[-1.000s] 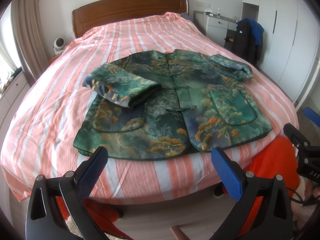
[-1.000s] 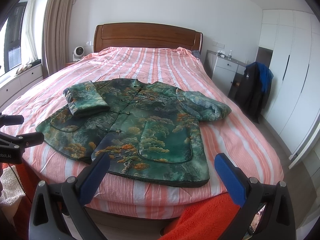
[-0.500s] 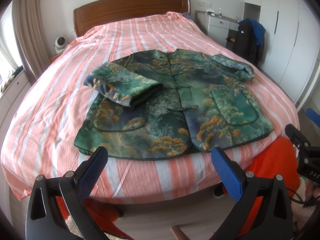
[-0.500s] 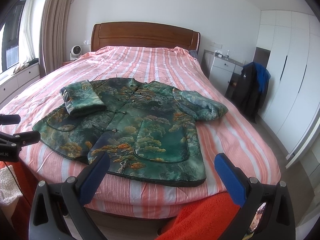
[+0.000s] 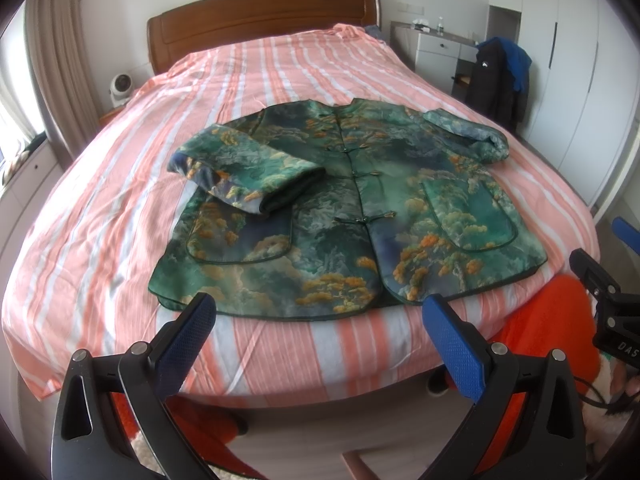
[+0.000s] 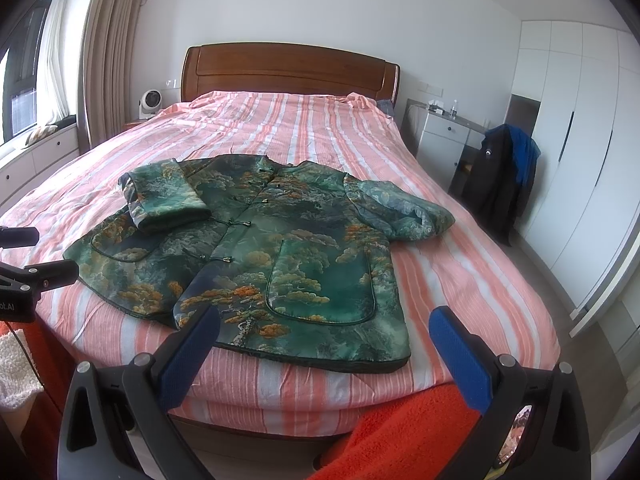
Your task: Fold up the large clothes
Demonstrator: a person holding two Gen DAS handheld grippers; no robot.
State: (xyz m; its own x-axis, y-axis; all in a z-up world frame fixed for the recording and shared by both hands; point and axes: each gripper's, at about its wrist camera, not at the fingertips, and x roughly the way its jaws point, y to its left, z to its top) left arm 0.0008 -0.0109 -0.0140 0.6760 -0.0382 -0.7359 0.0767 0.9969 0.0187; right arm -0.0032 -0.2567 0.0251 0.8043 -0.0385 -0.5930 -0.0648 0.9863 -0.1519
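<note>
Left hand-held gripper (image 5: 320,336), blue-padded fingers (image 5: 186,334) spread wide and empty, is held level at the foot of the bed (image 5: 100,208), just short of the mattress edge; a strip of bare striped sheet separates its tips from the hem of the jacket (image 5: 344,216). Right hand-held gripper (image 6: 324,344), likewise spread wide with nothing between its fingers (image 6: 460,354), is level at the same foot edge, pointing toward the headboard (image 6: 288,68), its left fingertip overlapping the hem in the image; contact cannot be told. Each device appears at the margin of the other's view, side by side and apart. The jacket (image 6: 260,252), green with orange tree print, lies flat, front up and buttoned, on the near half of the bed, hem toward the grippers. One sleeve (image 5: 248,176) is folded in across the chest above a patch pocket; the other sleeve (image 6: 404,212) lies bunched outward beside the body. Bare sheet surrounds the garment on all sides, widest toward the headboard. An orange fabric (image 6: 400,436) shows below the foot edge. Beyond the bed's far side stand a white wardrobe (image 6: 580,168) and a chair draped with a dark coat (image 6: 500,176).
</note>
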